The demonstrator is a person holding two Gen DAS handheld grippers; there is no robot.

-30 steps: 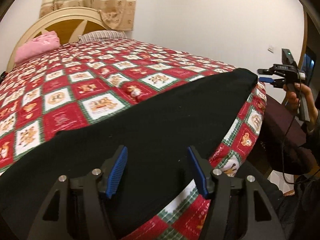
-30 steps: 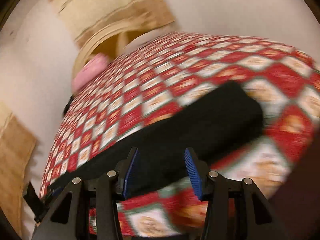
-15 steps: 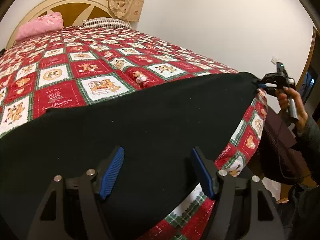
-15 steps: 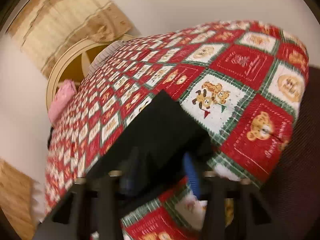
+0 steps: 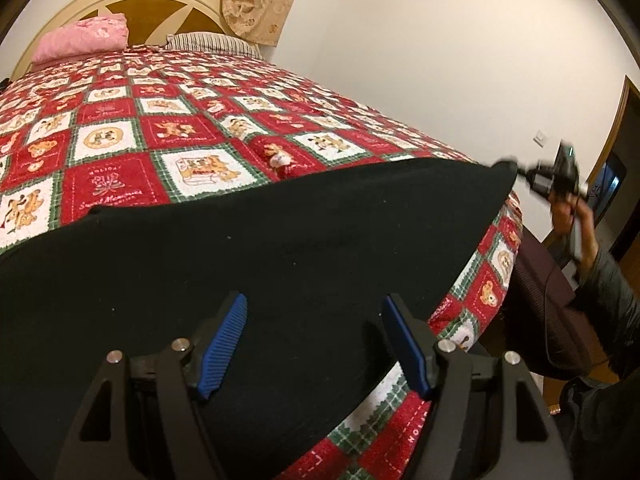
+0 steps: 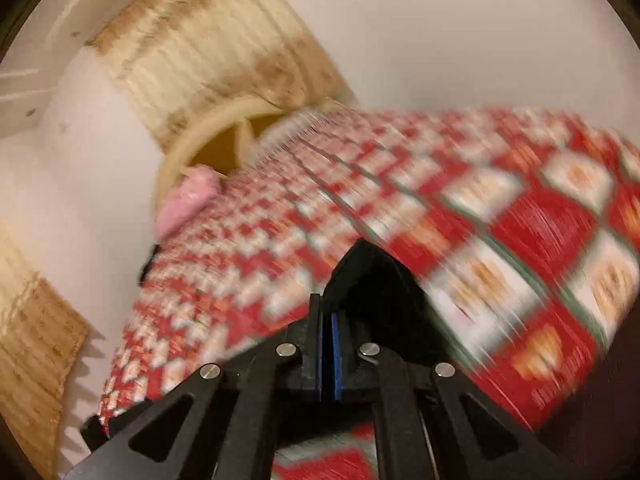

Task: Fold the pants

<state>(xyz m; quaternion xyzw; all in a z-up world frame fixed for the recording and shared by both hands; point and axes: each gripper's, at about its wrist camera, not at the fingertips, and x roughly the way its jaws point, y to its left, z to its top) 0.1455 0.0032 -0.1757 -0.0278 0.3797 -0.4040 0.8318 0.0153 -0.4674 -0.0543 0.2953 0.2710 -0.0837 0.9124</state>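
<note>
Bed (image 5: 120,148): a wide bed under a red, white and green patchwork cover fills both views, with a pink pillow (image 5: 84,38) by the headboard.
Pants (image 5: 260,264): your black pants lie flat across the near edge of the bed, running from the left out to the right-hand corner.
Right hand-held gripper (image 6: 328,354): your blue pads are pressed together with black cloth pinched between them, and a peak of fabric stands up just ahead. In the left view the same tool (image 5: 554,178) sits at the far right tip of the pants. The picture is blurred by motion.
Left hand-held gripper (image 5: 312,340): your jaws stand wide apart over the near middle of the pants, gripping nothing.
Step in hand: likely you are lifting the right end to fold it over.
Doing it well: carry the end low and level, line up the edges, and pin the middle so the cloth does not drag.
</note>
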